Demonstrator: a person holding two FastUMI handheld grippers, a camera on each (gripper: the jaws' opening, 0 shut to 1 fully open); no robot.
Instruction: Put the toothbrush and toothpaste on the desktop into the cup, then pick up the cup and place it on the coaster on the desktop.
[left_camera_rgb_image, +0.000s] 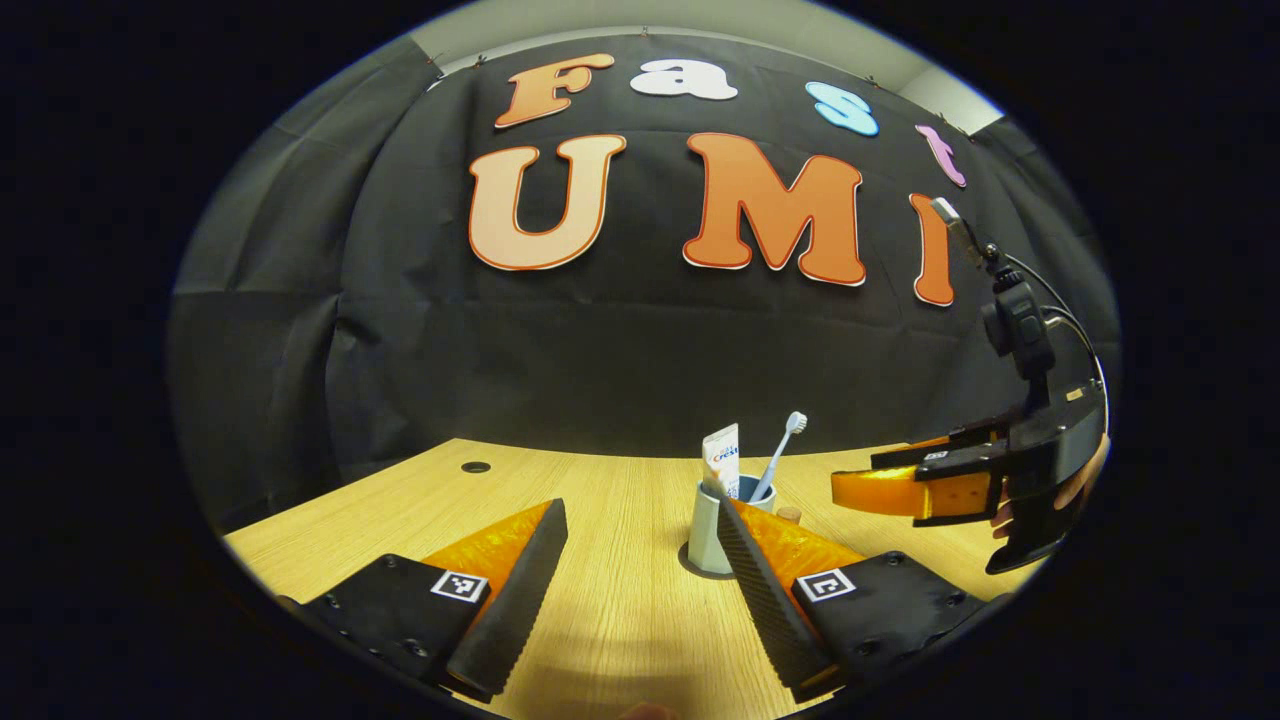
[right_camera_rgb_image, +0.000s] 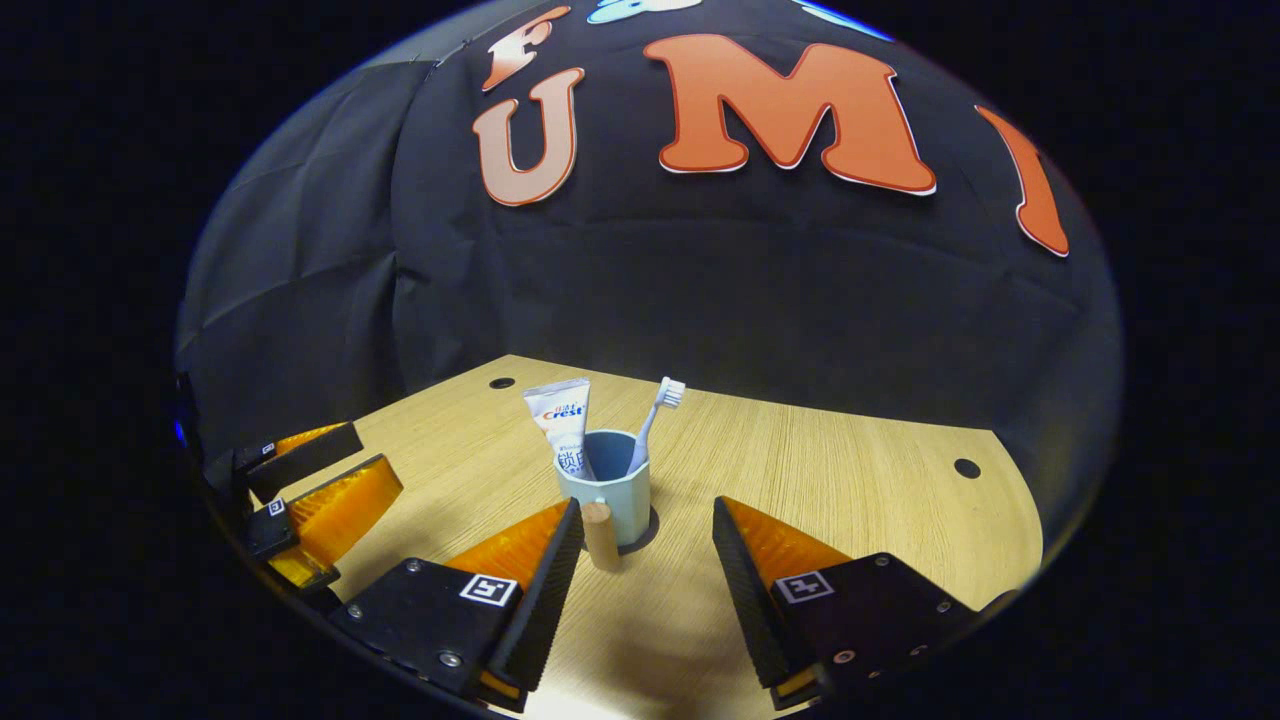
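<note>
A light wooden desktop (right_camera_rgb_image: 820, 470) with round cable holes. On it lies a dark coaster (right_camera_rgb_image: 650, 525). The cup (right_camera_rgb_image: 610, 490) stands on the coaster.

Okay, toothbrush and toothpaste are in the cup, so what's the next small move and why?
Probably just ease both grippers back. The toothbrush and toothpaste stand in the cup, and the cup appears to sit on the dark coaster already. The right gripper and left gripper are open, holding nothing, so little seems left to do.
</note>
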